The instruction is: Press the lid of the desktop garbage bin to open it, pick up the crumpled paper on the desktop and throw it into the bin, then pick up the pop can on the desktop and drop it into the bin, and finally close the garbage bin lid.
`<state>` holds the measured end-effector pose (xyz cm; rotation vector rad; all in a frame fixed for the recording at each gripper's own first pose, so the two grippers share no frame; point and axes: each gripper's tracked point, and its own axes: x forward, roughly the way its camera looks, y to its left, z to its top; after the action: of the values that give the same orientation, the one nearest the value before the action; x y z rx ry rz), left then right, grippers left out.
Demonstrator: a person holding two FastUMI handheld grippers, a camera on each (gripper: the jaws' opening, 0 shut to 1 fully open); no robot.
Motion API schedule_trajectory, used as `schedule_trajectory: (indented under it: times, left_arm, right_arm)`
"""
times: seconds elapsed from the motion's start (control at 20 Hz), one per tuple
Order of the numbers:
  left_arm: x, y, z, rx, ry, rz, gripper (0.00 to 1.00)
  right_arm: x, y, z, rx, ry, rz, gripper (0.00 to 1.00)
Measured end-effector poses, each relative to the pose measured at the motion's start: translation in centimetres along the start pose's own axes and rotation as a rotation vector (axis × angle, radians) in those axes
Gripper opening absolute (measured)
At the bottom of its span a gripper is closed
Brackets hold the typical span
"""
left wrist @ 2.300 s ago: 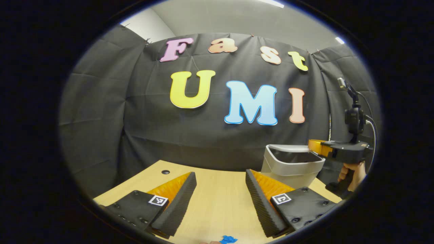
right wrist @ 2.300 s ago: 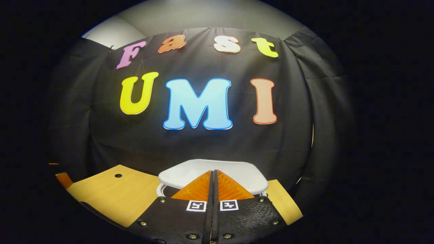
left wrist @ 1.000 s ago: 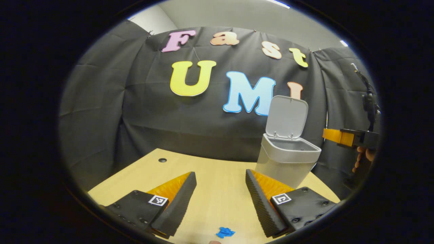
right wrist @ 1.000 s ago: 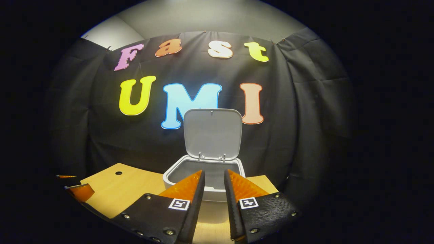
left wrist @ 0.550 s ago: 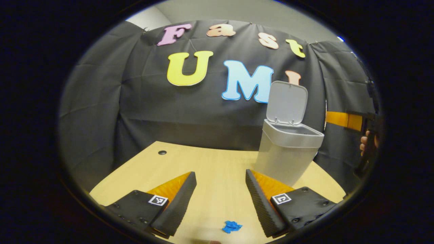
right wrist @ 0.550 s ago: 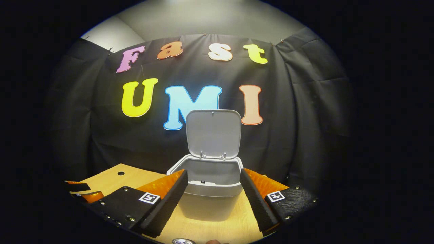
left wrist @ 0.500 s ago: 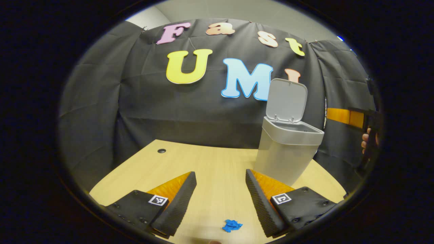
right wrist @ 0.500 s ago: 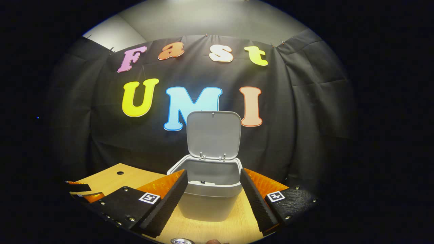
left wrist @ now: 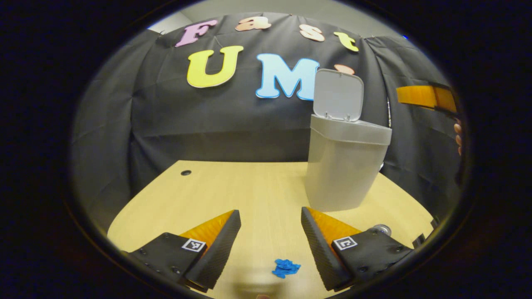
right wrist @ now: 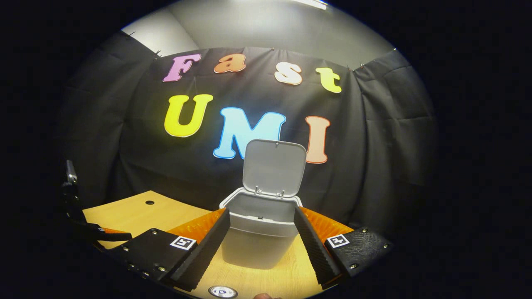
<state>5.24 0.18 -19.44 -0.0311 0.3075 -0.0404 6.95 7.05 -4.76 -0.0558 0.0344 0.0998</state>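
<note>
Your bin [right wrist: 255, 236] stands with its lid [right wrist: 275, 168] swung upright, so the first step looks done. Three remain: paper in, can in, lid shut.

Your left gripper [left wrist: 270, 241] has its fingers spread wide and holds nothing. The blue crumpled paper [left wrist: 285, 268] lies on the desk [left wrist: 232, 187] just below and between those fingers, slightly toward the right one, so that pick-up looks like your step in hand. Your right gripper [right wrist: 259, 243] is also spread apart and empty, framing the bin from the near side. The can [right wrist: 222, 291] shows its top at the bottom of the right gripper view, on the desk in front of the bin; in the left gripper view a round rim peeks out past the right finger, probably the same can.

The desk between paper and bin is bare, giving you a free path. Mind the desk's right edge near the bin, and the raised lid at the back when you drop things in.
</note>
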Motion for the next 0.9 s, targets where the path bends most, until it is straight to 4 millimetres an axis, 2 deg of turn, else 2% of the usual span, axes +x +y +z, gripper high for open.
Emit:
schedule_trajectory:
  times: [0.05,0.15,0.3,0.5,0.6,0.7,0.75,0.8,0.85,0.9]
  left_arm:
    - [0.1,-0.2,-1.1,-0.001,0.016,-0.008,0.93]
    - [0.7,-0.3,-3.1,0.0,0.051,-0.019,1.0]
    - [1.4,-0.6,-6.1,0.002,0.11,-0.035,1.0]
    - [1.8,-1.2,-9.7,0.028,0.174,-0.053,1.0]
    - [2.2,-1.5,-11.5,0.04,0.205,-0.065,0.96]
    - [2.5,-2.0,-13.5,0.056,0.245,-0.07,0.96]
    - [2.6,-2.1,-14.3,0.064,0.261,-0.074,1.0]
    - [2.5,-2.2,-15.0,0.073,0.278,-0.074,0.91]
    - [2.5,-2.4,-15.7,0.078,0.292,-0.078,0.96]
    - [2.6,-2.6,-16.4,0.082,0.303,-0.082,0.97]
  right_arm:
    - [-0.3,0.2,-0.4,-0.007,0.011,0.003,0.98]
    - [-1.1,0.9,-1.2,-0.021,0.033,0.012,0.98]
    - [-2.0,1.8,-2.7,-0.023,0.078,0.032,0.99]
    - [-3.0,2.1,-3.6,0.004,0.109,0.022,0.98]
    - [-3.4,2.2,-4.1,0.007,0.122,0.019,0.98]
    - [-3.7,2.0,-4.5,0.005,0.136,0.011,0.98]
    - [-4.0,2.0,-4.7,0.003,0.141,0.006,0.98]
    - [-4.3,1.8,-4.9,-0.002,0.147,-0.004,0.98]
    - [-4.6,1.5,-5.2,-0.005,0.154,-0.015,0.98]
    - [-5.0,1.2,-5.3,-0.004,0.161,-0.025,0.98]
